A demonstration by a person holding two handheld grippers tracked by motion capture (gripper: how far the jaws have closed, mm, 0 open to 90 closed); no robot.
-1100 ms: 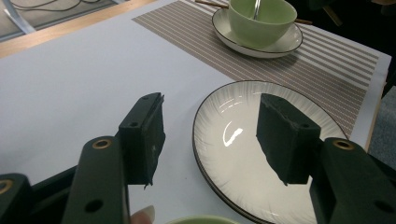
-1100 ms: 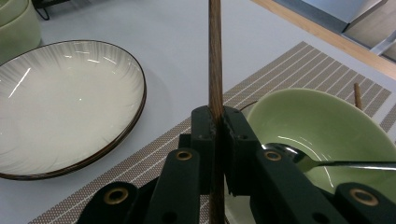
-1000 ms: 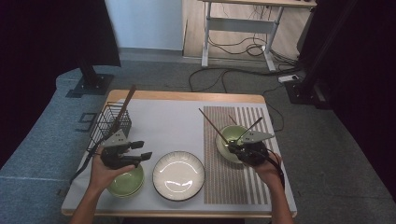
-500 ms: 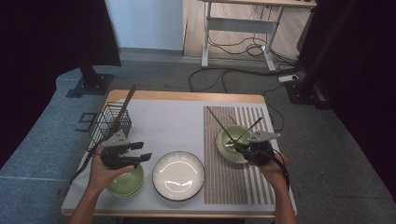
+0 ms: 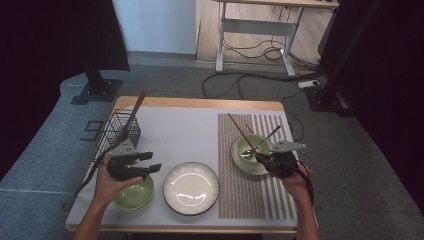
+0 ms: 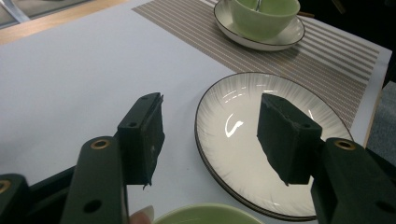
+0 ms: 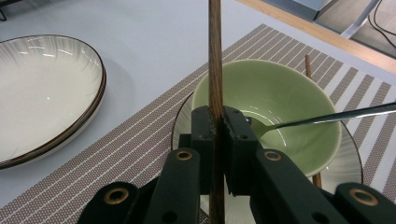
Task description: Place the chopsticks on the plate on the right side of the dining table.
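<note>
My right gripper (image 5: 262, 159) is shut on a wooden chopstick (image 5: 242, 134) that slants up and to the left over a green bowl (image 5: 252, 149). In the right gripper view the pads (image 7: 205, 126) pinch the chopstick (image 7: 215, 56) just in front of that bowl (image 7: 280, 93), which sits on a saucer and holds a metal spoon (image 7: 327, 116). My left gripper (image 5: 150, 162) hovers open above a second green bowl (image 5: 134, 195) at the front left. Its jaws (image 6: 210, 135) stand wide apart with nothing between them, facing the white plate (image 6: 233, 116).
A white ribbed plate (image 5: 191, 187) lies at the front middle. A striped placemat (image 5: 250, 200) covers the right side. A black wire basket (image 5: 117, 132) with a wooden stick (image 5: 134, 112) stands at the left. A second chopstick (image 7: 308, 65) lies behind the bowl.
My right gripper has shifted slightly right and nearer with the chopstick still in its jaws. The left gripper has stayed where it was.
</note>
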